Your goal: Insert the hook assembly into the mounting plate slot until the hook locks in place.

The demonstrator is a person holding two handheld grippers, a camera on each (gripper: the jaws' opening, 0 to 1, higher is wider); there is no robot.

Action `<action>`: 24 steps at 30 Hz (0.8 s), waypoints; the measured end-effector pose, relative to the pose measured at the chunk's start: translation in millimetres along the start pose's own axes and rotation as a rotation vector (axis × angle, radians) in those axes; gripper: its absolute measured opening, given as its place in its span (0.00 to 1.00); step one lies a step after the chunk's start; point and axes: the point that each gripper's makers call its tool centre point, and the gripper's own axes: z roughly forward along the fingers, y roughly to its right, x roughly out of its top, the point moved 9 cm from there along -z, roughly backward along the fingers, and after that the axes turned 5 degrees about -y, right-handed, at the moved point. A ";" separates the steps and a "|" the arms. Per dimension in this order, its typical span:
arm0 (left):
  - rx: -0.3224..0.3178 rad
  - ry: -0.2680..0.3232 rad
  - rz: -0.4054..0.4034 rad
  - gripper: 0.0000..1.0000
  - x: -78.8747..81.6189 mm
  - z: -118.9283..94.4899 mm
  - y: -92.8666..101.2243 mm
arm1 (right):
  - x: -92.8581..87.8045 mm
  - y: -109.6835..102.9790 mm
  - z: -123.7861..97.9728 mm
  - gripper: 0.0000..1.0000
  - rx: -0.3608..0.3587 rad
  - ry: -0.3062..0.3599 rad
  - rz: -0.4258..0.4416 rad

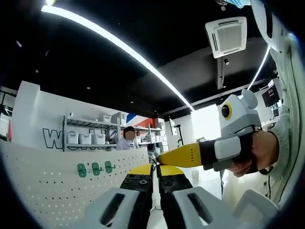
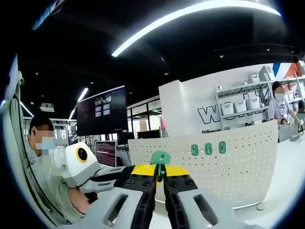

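Note:
A green hook [image 2: 160,159] sticks up between the yellow tips of my right gripper [image 2: 160,171], which is shut on it. Behind it stands a white perforated mounting plate [image 2: 238,167] carrying three green hooks [image 2: 208,148]. In the left gripper view the same plate [image 1: 43,186] is on the left with its green hooks [image 1: 96,168]. My left gripper [image 1: 157,170] has its jaws almost together around a thin pale strip; I cannot tell what that strip is. The right gripper [image 1: 164,157] reaches in from the right, held by a hand [image 1: 259,152], its yellow tip just above my left jaws.
The left gripper's white body [image 2: 83,162] sits low on the left of the right gripper view, beside a person in a mask [image 2: 45,157]. Shelves with white bins [image 1: 86,138] and another person [image 1: 127,138] are behind the plate. A dark screen [image 2: 102,112] hangs further back.

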 end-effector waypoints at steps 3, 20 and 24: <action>0.001 0.000 0.002 0.04 0.1 0.0 0.4 | 0.4 -3.0 -0.1 0.02 0.000 0.000 -0.031; 0.004 -0.020 0.018 0.07 -1.8 -0.2 1.3 | -0.8 0.2 0.8 0.01 0.004 -0.011 -0.020; 0.004 -0.022 0.025 0.08 -2.3 -0.2 2.2 | -1.3 0.8 1.5 0.01 0.006 -0.011 -0.015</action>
